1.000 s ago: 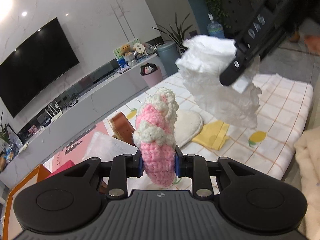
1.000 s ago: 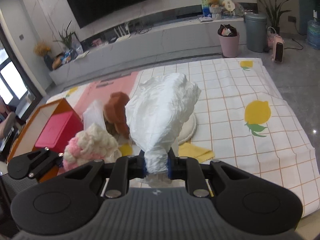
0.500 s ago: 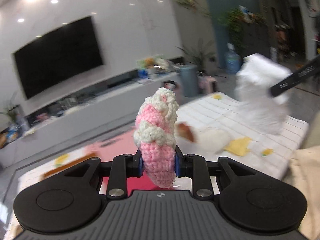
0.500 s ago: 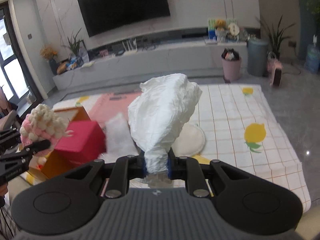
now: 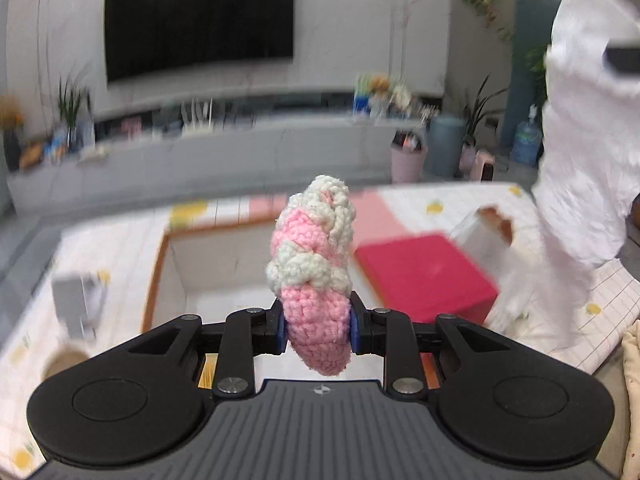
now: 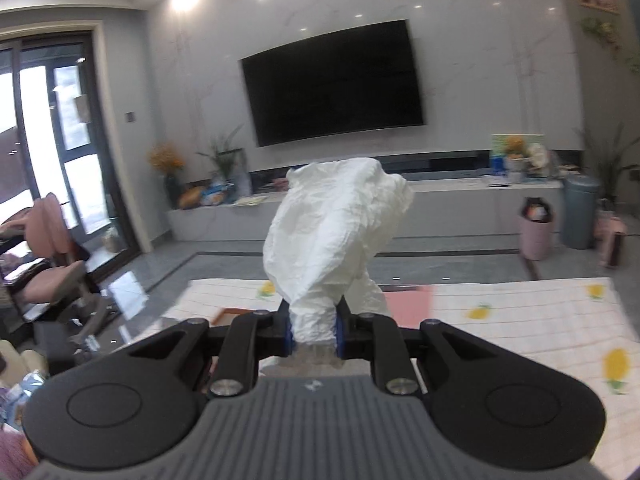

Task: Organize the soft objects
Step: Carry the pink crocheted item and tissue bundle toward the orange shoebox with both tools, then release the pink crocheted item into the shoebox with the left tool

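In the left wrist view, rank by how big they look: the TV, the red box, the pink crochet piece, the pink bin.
1. TV
2. Red box and pink crochet piece: alike, and the crochet sits nearest the camera, so unranked
3. Pink bin

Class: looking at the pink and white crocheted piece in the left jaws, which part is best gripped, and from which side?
Grip the plain pink end of the crocheted piece, across its narrow width from below, as the left gripper does: that end is smooth and compact, the white braided top bulkier.

Your left tongs (image 5: 317, 327) are matt black plastic, pinching a nubbly pink-and-white crochet piece (image 5: 312, 268). Your right tongs (image 6: 313, 332) pinch crinkled white cloth (image 6: 334, 228). The TV (image 6: 334, 80) looks glossy.
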`<state>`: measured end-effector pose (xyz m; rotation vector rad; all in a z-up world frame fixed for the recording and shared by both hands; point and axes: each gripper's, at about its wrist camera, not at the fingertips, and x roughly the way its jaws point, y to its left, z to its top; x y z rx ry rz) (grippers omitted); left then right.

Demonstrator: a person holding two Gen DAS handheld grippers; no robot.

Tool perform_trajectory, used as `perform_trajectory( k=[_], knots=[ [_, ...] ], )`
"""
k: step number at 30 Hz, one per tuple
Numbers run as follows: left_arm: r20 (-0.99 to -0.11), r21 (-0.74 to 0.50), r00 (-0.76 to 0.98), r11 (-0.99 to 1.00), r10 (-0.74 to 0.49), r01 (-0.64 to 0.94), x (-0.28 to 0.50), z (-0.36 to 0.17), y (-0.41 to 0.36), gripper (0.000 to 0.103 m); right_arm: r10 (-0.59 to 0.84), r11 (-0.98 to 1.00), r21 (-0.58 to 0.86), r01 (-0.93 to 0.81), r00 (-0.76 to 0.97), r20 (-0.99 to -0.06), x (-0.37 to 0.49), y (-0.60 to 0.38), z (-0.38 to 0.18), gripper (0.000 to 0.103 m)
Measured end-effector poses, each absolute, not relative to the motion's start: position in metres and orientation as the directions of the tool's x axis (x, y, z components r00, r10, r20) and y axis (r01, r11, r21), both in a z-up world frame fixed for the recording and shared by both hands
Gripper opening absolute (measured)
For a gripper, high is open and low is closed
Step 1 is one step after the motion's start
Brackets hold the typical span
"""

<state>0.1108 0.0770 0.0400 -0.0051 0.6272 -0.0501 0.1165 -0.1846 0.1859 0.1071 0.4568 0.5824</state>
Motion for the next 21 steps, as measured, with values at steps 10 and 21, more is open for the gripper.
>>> perform_trajectory(
  k=[10,21],
  knots=[
    [-0.773,-0.084,0.634,0.992,-0.007,-0.091,0.137,-0.005,0.130,0.031,0.659,0.743,0.194,-0.641,0.648,-0.381,0.116,-0.094,0.184,0.017],
    [-0.838,-0.009,0.537,0.980,0.101,-0.199,0.136,-0.005,0.128,0.066,0.642,0.739,0.151,-0.656,0.620,-0.451,0.125,-0.060,0.164,0.017]
  ],
)
